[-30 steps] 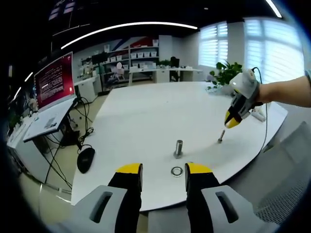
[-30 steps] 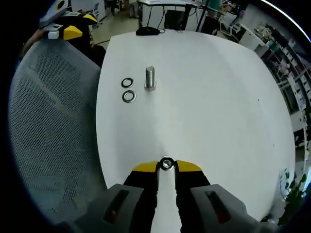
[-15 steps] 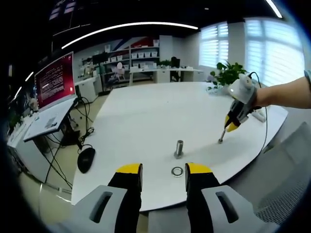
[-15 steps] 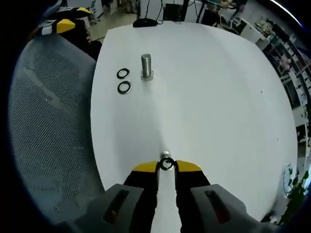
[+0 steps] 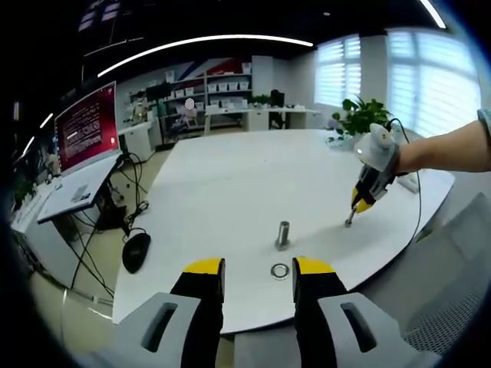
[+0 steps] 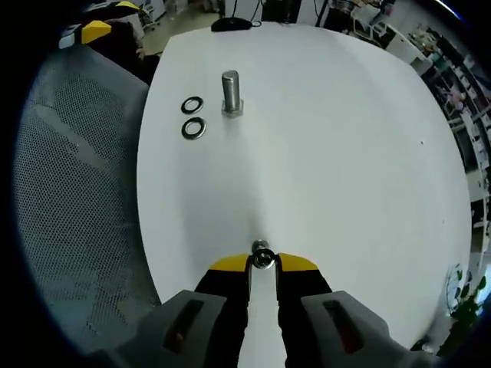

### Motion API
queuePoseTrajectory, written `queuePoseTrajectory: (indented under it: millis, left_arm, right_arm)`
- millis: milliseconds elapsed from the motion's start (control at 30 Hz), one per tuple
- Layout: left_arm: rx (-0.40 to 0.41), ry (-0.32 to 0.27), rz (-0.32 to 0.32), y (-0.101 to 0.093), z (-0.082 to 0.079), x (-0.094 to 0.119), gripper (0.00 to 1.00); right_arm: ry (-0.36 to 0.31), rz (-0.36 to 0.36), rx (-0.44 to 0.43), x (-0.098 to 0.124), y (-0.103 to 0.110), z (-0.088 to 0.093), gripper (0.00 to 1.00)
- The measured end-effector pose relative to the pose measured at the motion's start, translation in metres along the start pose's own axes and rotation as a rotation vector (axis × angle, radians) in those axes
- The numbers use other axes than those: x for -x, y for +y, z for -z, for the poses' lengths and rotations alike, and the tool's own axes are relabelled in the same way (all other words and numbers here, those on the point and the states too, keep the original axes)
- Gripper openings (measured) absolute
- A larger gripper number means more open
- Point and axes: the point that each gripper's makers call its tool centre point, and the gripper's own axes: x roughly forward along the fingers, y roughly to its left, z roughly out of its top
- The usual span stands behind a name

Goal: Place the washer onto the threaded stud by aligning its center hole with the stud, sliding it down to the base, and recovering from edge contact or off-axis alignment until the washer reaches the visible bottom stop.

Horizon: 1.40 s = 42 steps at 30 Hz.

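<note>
Right now the right gripper (image 6: 262,263) is pinching a washer (image 6: 262,258) between its yellow fingertips (image 6: 230,264), jaws drawn narrow around it. The washer is sitting at the top of a small threaded stud (image 6: 261,247) that is poking up just beyond the tips; whether the ring is already over the stud is too small to tell. In the left gripper view, the same gripper (image 5: 364,201) is tilting down over that thin stud (image 5: 349,218) near the far right edge of the white table (image 5: 230,184), with a person's forearm (image 5: 449,146) reaching in behind it.

Farther off in the right gripper view, a bigger bolt (image 6: 230,93) is standing upright on the table, with two spare washers (image 6: 192,103) lying flat just beside it, near the table edge and a grey mesh chair (image 6: 69,192).

Meanwhile the left gripper (image 5: 258,270) is hovering with its jaws apart and nothing between them, looking over one spare washer (image 5: 279,270) and the bolt (image 5: 282,234) beyond it.
</note>
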Motion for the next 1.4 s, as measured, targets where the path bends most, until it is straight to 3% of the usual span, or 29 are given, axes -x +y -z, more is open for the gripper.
queuePoseTrajectory:
  millis: [333, 500, 633, 767, 800, 967, 1067, 1167, 1233, 1400]
  left_arm:
    - [0.003, -0.002, -0.003, 0.000, 0.000, 0.000, 0.33]
    - [0.007, -0.007, -0.004, 0.001, -0.001, 0.001, 0.33]
    - [0.008, -0.011, -0.003, 0.001, -0.002, 0.001, 0.33]
    - [0.007, -0.010, 0.003, -0.001, -0.001, 0.001, 0.34]
    - [0.005, -0.009, 0.006, -0.001, -0.001, 0.001, 0.34]
    - [-0.006, -0.007, 0.023, -0.004, -0.001, 0.001, 0.35]
    - [-0.006, -0.007, 0.027, -0.005, -0.001, 0.001, 0.35]
    - [-0.004, -0.006, 0.033, -0.005, 0.000, 0.001, 0.35]
    - [-0.004, 0.002, 0.038, -0.007, 0.001, 0.001, 0.35]
    - [-0.011, 0.013, 0.047, -0.008, 0.003, 0.000, 0.37]
  right_arm:
    - [0.062, -0.048, 0.019, -0.031, 0.009, 0.011, 0.14]
    - [0.023, -0.043, -0.014, -0.023, 0.010, 0.009, 0.19]
    - [-0.071, -0.040, -0.103, 0.005, 0.018, 0.008, 0.23]
    - [-0.186, -0.097, -0.208, 0.040, 0.036, 0.005, 0.23]
    - [-0.235, -0.088, -0.238, 0.052, 0.037, 0.006, 0.23]
    - [-0.326, -0.065, -0.344, 0.092, 0.045, 0.019, 0.23]
    - [-0.441, -0.061, -0.445, 0.124, 0.057, 0.021, 0.23]
    - [-0.510, -0.055, -0.512, 0.146, 0.070, 0.024, 0.22]
    - [-0.581, -0.016, -0.535, 0.166, 0.081, 0.026, 0.22]
    - [-0.680, 0.045, -0.644, 0.191, 0.107, 0.028, 0.22]
